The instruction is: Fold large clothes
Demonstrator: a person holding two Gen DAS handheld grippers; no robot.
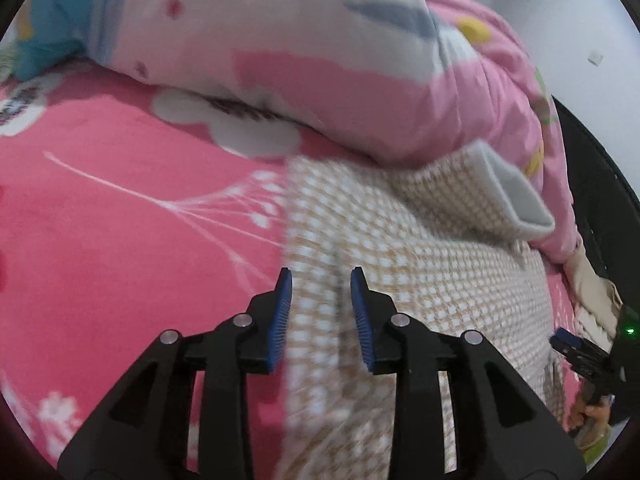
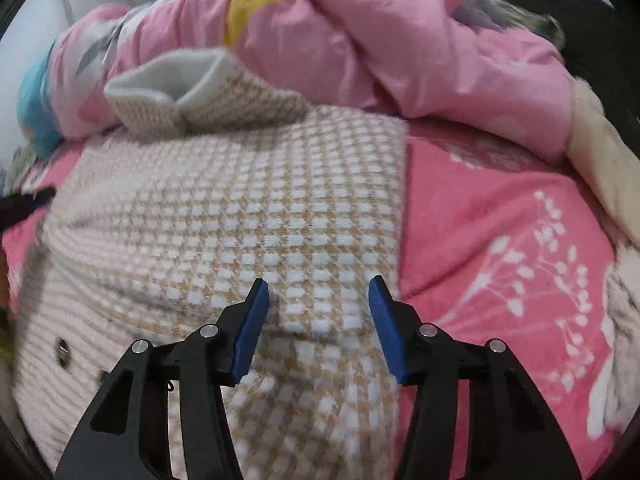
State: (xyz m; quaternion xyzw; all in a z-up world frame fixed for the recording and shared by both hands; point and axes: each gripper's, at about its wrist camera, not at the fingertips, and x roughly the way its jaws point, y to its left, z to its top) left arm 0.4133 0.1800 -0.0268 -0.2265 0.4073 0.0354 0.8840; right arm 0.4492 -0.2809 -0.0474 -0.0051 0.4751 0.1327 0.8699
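Pink fleece with white flower prints covers the bed [image 1: 120,216], spreading out to the left of the left claw [image 1: 320,316] and to the right of the right claw [image 2: 318,324]. Beyond both claws a pink quilt [image 2: 400,60] lies heaped along the far side of the bed. The checked beige-and-white coat [image 2: 260,208] lies flat on the bed, directly under and ahead of both claws, its grey-lined collar [image 1: 516,196] turned up against the quilt. The left claw tilts down over the coat's left edge, its blue pads slightly parted with nothing pinched between them. The right claw also points down, jaws spread wide above the cloth near the coat's right edge, gripping nothing. At the far right of the left view, the right claw shows small, with a hand [image 1: 592,416] under it.
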